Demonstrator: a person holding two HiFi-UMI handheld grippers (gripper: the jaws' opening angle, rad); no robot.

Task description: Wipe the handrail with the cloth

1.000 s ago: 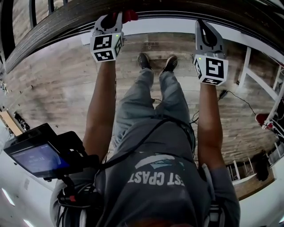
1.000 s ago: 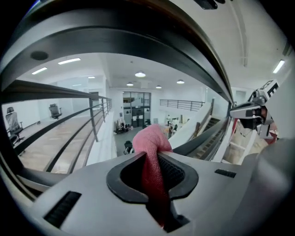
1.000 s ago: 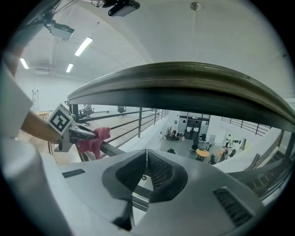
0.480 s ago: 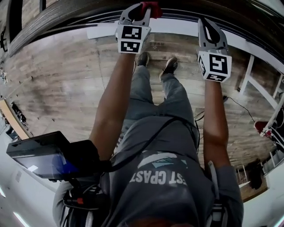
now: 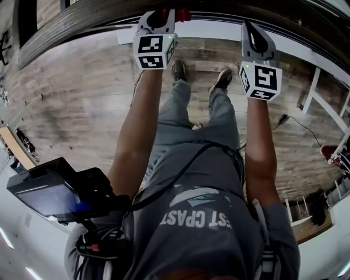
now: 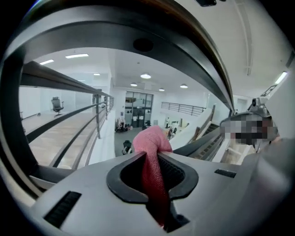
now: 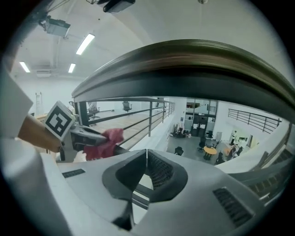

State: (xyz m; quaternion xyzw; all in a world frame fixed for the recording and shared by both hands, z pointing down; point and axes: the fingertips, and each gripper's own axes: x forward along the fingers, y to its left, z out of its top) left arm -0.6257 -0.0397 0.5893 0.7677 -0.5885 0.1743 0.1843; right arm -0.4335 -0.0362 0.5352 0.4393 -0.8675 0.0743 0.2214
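Observation:
A dark curved handrail (image 5: 82, 19) runs across the top of the head view. My left gripper (image 5: 160, 15) is up against it, shut on a red cloth (image 5: 178, 14) that bulges past the jaw tips. In the left gripper view the cloth (image 6: 152, 140) is pinched between the jaws of the left gripper (image 6: 148, 156), just under the handrail (image 6: 138, 32). My right gripper (image 5: 249, 28) sits further right at the rail, shut with nothing in it. The right gripper view shows the right gripper (image 7: 146, 154) with its jaws closed together under the handrail (image 7: 193, 64), and the cloth (image 7: 108, 139) off to the left.
A wooden floor (image 5: 82, 104) lies under the person's legs and shoes (image 5: 178, 70). Lower rail bars (image 6: 69, 83) and a white ledge (image 5: 213, 30) run along the balcony. Beyond the rail is a drop to a lower hall (image 7: 203, 138). A screen device (image 5: 44, 191) hangs at lower left.
The left gripper with the cloth has slid right along the handrail, then eased back slightly left. The right gripper has stayed almost in place.

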